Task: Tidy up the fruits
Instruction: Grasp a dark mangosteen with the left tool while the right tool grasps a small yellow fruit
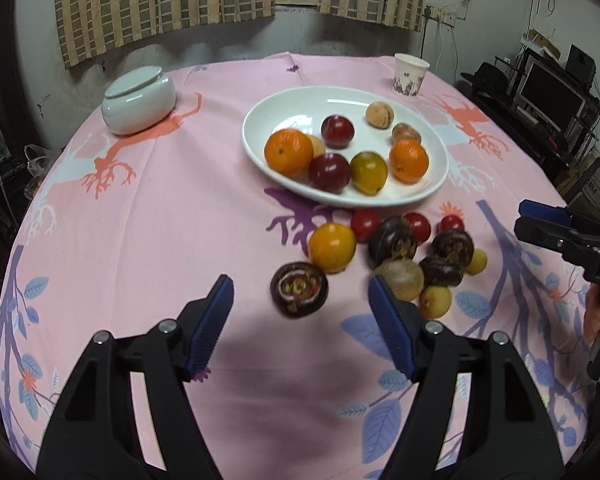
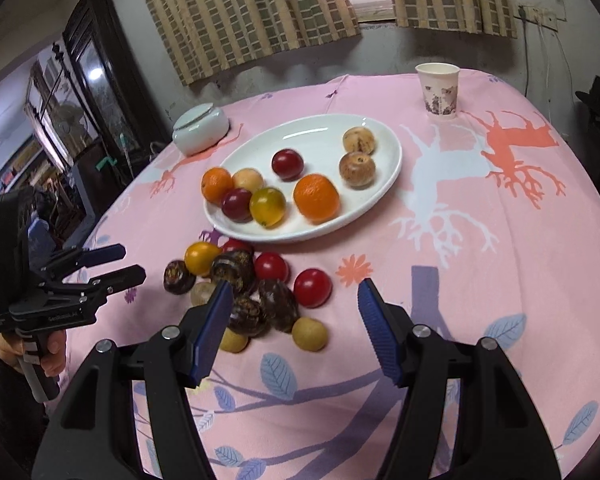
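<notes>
A white oval plate [image 1: 260, 120] [image 2: 384, 140] on the pink cloth holds two oranges [image 1: 289, 151], dark red plums [image 1: 337, 131], a yellow-green fruit [image 1: 368, 172] and brownish fruits. In front of it lies a loose pile: a yellow-orange tomato [image 1: 332, 246] [image 2: 200, 258], red cherry tomatoes [image 2: 312, 287], dark purple fruits [image 1: 299, 294] [image 2: 278, 304] and small yellow ones [image 2: 309, 334]. My left gripper [image 1: 301, 282] [image 2: 128, 264] is open, with one dark purple fruit just beyond its tips. My right gripper [image 2: 295, 286] [image 1: 534, 220] is open over the pile's right side and holds nothing.
A pale lidded ceramic jar [image 1: 138, 100] [image 2: 200, 128] stands at the back left and a paper cup [image 1: 410, 76] [image 2: 438, 90] at the back right. A person's hand [image 2: 52, 356] holds the left gripper's handle. The round table drops off on every side.
</notes>
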### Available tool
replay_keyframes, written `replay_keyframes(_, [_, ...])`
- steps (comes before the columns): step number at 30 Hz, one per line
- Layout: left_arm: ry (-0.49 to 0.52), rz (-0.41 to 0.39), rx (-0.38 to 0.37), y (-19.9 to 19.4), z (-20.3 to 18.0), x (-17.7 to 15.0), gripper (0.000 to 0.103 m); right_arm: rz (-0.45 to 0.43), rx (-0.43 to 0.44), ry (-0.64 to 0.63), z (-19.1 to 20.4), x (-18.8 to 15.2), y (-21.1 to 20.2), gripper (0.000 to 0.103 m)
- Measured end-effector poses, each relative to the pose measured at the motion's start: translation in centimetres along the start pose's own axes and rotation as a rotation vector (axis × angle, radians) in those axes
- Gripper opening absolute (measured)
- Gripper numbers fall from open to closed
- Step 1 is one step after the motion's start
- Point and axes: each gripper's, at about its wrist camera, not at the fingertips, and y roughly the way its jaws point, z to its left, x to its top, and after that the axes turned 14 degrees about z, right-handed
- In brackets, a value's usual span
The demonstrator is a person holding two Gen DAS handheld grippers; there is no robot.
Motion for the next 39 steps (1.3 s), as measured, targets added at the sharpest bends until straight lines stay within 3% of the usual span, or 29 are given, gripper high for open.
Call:
replay_keyframes(6, [0.012, 0.039, 0.030, 2.4, 0.2, -0.4, 0.071, 0.015, 0.002, -0.026, 0.7, -0.6, 0.7, 0.065])
replay_keyframes(17, [0.022, 0.072, 0.042, 5.1, -0.1, 0.6, 0.071, 0.022, 0.076, 0.060, -1.5, -1.2, 1.7, 0.065])
replay_keyframes(19, [0.024, 0.087, 0.039, 5.9, -0.1, 0.9, 0.066, 0.021, 0.078, 0.062, -1.7, -1.3, 1.7, 0.065])
replay_keyframes(21, [0.019, 0.082, 0.025, 6.3, -0.1, 1.0, 0.045, 0.026, 0.081, 0.065, -1.8, -1.3, 1.9, 0.065])
replay_keyframes(22, [0.006, 0.083, 0.020, 6.3, 0.0, 1.1, 0.044, 0.028, 0.075, 0.064, -1.8, -1.3, 2.0, 0.065])
replay_keyframes(27, [-0.018, 0.074, -0.011, 5.5, 0.1, 0.9, 0.043, 0.036, -0.080, -0.009, -0.8, -1.7, 2.8, 0.065])
replay_keyframes(33, [-0.002, 0.046, -0.030, 3.9, 0.2, -0.5, 0.043, 0.095, -0.189, -0.159, 1.9, -2.3, 4.4, 0.065])
replay_keyframes(39, [-0.013, 0.042, -0.059, 2.9, 1.1, -1.3, 0.044, 0.141, -0.266, -0.215, 2.6, -2.3, 6.4, 0.065])
